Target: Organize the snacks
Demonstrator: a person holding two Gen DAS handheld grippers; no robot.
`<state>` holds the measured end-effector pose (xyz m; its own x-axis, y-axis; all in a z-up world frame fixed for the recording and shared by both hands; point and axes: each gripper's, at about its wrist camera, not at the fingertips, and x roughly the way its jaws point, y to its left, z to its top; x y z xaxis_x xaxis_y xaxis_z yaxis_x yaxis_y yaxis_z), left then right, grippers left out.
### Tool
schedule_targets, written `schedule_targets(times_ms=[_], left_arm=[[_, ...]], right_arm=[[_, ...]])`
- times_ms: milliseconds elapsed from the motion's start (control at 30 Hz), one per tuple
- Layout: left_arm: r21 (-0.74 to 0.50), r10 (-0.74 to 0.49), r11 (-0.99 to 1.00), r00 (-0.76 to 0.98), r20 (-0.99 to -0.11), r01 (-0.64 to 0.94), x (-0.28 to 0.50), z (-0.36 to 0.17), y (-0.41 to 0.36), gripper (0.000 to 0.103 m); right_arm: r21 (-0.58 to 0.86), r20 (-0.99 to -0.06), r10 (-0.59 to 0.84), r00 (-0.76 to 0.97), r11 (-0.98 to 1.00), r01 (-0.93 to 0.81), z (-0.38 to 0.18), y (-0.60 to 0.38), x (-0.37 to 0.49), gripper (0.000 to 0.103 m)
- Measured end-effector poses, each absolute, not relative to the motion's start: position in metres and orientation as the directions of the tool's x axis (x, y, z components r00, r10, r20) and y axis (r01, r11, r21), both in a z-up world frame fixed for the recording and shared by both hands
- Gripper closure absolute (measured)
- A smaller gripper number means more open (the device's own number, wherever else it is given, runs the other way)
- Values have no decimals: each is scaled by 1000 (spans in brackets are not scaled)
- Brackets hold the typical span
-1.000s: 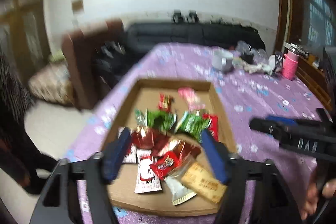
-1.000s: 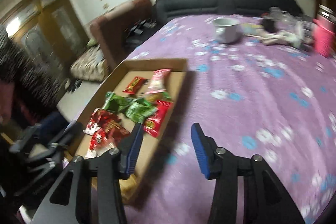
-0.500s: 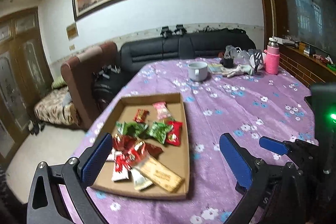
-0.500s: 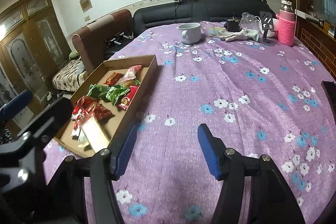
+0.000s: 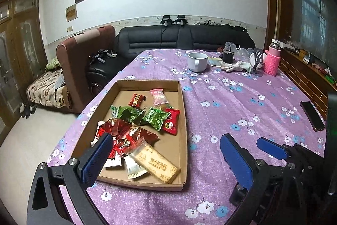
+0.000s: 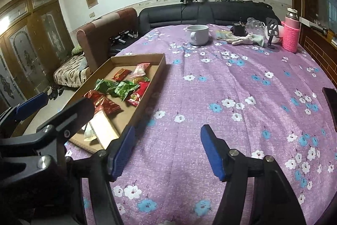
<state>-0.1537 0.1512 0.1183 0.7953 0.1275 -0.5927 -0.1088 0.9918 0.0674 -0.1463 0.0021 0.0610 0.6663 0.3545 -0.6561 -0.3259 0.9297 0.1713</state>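
Brown cardboard tray (image 5: 182,111) full of snack packets (image 5: 134,130) on purple flowery table (image 6: 231,81), left gripper (image 5: 164,158) wide apart and empty, right gripper (image 6: 168,149) wide apart and empty

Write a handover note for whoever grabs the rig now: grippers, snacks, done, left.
Left gripper: open, empty, hovering at the near end of the cardboard tray.
Right gripper: open, empty, over bare purple tablecloth right of the tray.
Snacks: all in the tray, in a loose pile: green packets, red packets, pink packet, long biscuit pack nearest.
Done: nothing visibly sorted.
Left: group the snacks by kind; which arrangement is wanted can't be told from here.
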Motion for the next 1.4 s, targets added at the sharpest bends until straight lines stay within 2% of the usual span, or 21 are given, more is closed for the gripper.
schedule_targets(times_ms=[1400], left_arm=[[47, 112, 993, 781, -614, -106, -153, 103, 156, 1]], right_arm=[[146, -670, 352, 653, 926, -349, 52, 14, -150, 35]])
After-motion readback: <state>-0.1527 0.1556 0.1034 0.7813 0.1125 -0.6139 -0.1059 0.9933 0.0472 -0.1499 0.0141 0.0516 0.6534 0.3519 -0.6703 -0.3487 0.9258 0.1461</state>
